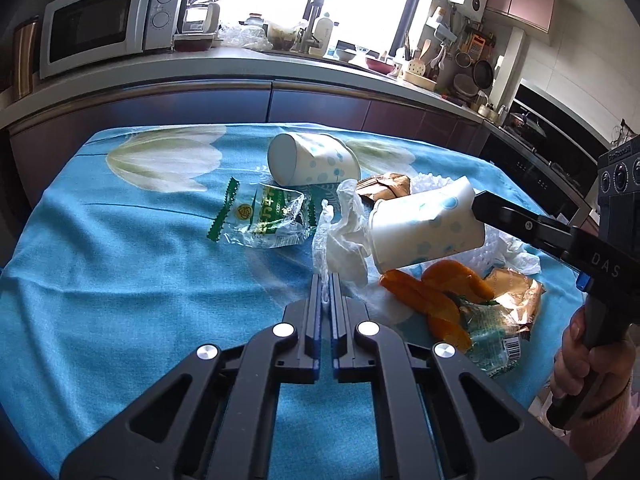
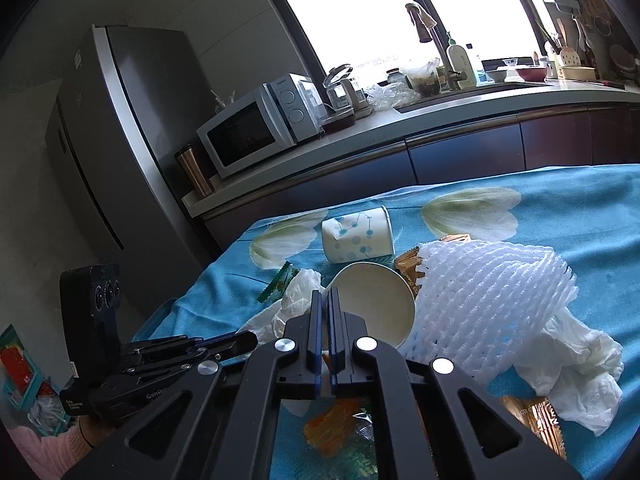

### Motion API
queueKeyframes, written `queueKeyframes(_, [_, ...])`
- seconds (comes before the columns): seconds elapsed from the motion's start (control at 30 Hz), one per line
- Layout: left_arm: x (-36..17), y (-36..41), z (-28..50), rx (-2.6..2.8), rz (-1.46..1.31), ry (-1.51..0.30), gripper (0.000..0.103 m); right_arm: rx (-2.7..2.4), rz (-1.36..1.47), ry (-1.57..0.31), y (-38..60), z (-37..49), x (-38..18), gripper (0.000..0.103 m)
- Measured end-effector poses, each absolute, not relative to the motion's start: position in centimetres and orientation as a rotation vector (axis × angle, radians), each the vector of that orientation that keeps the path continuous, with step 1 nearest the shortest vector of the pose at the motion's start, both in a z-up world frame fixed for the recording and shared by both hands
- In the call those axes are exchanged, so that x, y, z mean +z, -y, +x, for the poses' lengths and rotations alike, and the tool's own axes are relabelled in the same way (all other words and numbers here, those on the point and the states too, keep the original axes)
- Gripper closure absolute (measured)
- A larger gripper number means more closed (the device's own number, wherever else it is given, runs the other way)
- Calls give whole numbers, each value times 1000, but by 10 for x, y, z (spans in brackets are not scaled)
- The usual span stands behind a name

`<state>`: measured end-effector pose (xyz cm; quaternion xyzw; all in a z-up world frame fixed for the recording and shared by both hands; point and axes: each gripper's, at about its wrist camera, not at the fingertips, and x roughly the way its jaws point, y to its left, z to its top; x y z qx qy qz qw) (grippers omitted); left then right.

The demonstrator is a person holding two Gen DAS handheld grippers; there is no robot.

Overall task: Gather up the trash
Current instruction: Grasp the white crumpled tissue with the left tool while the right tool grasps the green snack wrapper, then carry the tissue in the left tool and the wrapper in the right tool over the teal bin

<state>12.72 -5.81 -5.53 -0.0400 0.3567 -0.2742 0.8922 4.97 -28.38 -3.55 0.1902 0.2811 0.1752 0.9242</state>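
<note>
Left wrist view shows two dotted paper cups: one lying point(image 1: 310, 160) upper centre on the blue tabletop point(image 1: 120, 260), one point(image 1: 428, 226) pinched at its rim by the right claw point(image 1: 478, 204). Left claw point(image 1: 329, 286) is pressed together on clear plastic film point(image 1: 320, 240). Two orange peels point(image 1: 440, 300) lie lower right.

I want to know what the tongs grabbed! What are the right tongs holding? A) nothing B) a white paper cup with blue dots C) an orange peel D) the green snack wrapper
B: the right tongs are shut on the wall of the dotted paper cup, holding it tilted above the blue tablecloth.
</note>
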Motion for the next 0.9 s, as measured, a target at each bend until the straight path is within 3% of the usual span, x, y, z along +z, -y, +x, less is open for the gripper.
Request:
queueKeyframes(0.43, [-15, -37, 83, -487, -160, -633, 99, 474, 334, -503, 242, 42, 1, 102])
queueKeyframes(0.57, [-18, -58, 77, -455, -145, -621, 99, 440, 327, -530, 240, 47, -2, 98])
queueKeyframes(0.6, [-20, -61, 76, -449, -148, -619, 99, 434, 316, -548, 238, 50, -5, 89])
queueKeyframes(0.63, [-22, -67, 76, -444, -153, -619, 99, 431, 305, -568, 235, 53, -8, 74])
queueKeyframes(0.7, [-24, -77, 75, -428, -167, -622, 99, 415, 290, -597, 227, 61, -16, 62])
queueKeyframes(0.9, [-32, -99, 75, -357, -188, -620, 99, 400, 204, -714, 187, 99, -44, 54])
